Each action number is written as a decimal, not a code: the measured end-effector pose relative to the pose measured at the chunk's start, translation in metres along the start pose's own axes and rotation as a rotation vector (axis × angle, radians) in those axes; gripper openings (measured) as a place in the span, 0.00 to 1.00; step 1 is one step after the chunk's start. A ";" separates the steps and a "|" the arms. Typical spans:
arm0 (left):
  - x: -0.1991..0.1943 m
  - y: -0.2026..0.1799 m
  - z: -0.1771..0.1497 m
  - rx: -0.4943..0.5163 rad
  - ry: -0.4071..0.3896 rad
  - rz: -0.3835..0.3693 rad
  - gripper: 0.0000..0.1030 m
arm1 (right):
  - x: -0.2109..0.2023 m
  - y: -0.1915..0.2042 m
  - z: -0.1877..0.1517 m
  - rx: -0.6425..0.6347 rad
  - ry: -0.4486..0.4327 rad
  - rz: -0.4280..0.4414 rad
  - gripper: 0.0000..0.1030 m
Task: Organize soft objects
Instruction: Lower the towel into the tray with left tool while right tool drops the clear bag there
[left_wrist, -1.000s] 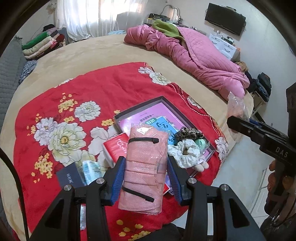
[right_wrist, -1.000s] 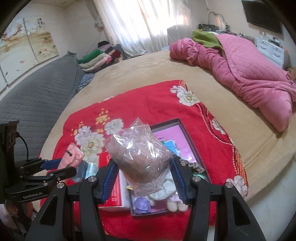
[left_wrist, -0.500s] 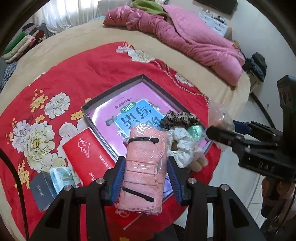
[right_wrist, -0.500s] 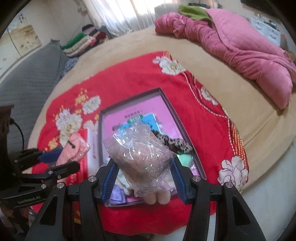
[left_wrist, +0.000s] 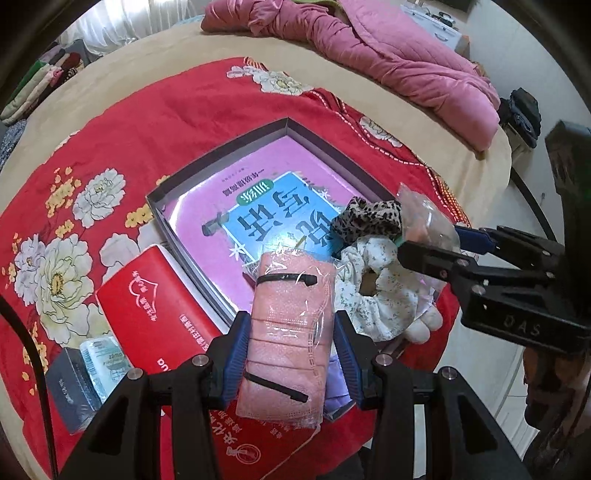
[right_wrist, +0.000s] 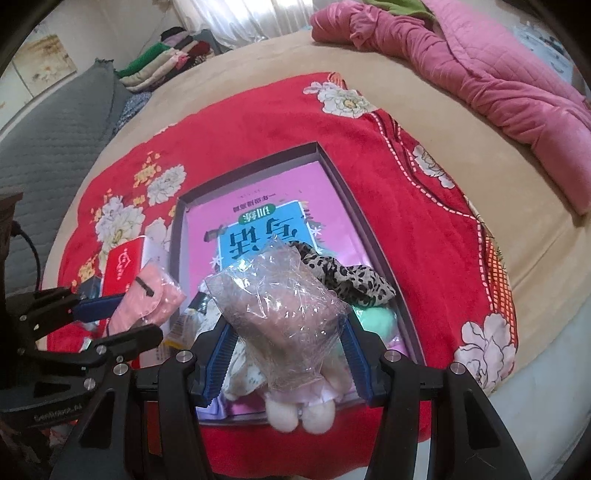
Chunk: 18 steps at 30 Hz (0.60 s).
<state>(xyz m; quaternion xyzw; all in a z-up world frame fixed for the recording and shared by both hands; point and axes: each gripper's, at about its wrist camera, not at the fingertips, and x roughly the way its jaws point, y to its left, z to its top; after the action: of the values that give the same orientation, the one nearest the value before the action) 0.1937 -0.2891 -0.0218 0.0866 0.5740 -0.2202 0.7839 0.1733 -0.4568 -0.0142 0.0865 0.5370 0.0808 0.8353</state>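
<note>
Two loads are in the air, neither yet set down. Left wrist view: the left gripper (left_wrist: 291, 354) pinches a wrapped pink face-mask pack (left_wrist: 290, 332) between its blue pads, low centre of the frame, over the near edge of the shallow open box (left_wrist: 221, 155). Inside the box lie a pink-and-blue book (left_wrist: 266, 206) flat on the bottom, then at centre right a leopard scrunchie (left_wrist: 365, 221), a white floral scrunchie (left_wrist: 373, 291) and part of a pale plush toy (left_wrist: 424, 321). Lower left of the frame, outside the box on the red floral blanket (left_wrist: 147, 122): a red pouch (left_wrist: 155, 306), a small dark box (left_wrist: 70, 384) and a tissue packet (left_wrist: 103, 358). Right wrist view: the right gripper (right_wrist: 286, 358) clamps a crinkled clear bag of pinkish soft material (right_wrist: 280, 310), centre of the frame, above the box's near end (right_wrist: 332, 162); a mint-green soft item (right_wrist: 373, 321) shows just right of the bag, inside the box. The left gripper (right_wrist: 122, 321) with the mask pack (right_wrist: 147, 302) sits at lower left. Judgement: roughly midway; several soft pieces are boxed, both held items remain to be placed, and the things beside the box look untouched.
</note>
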 end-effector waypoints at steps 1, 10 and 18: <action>0.001 -0.001 0.000 0.003 0.001 0.000 0.44 | 0.003 0.000 0.000 0.000 0.003 0.001 0.55; 0.014 0.001 -0.001 0.001 0.029 0.005 0.44 | 0.021 -0.003 -0.007 0.002 0.016 0.018 0.57; 0.023 -0.005 -0.002 0.011 0.046 -0.006 0.44 | 0.008 -0.005 -0.009 0.003 -0.004 0.038 0.66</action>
<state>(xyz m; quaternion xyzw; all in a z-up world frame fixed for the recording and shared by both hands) 0.1958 -0.2984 -0.0435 0.0944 0.5909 -0.2238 0.7693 0.1689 -0.4594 -0.0261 0.0980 0.5337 0.0959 0.8345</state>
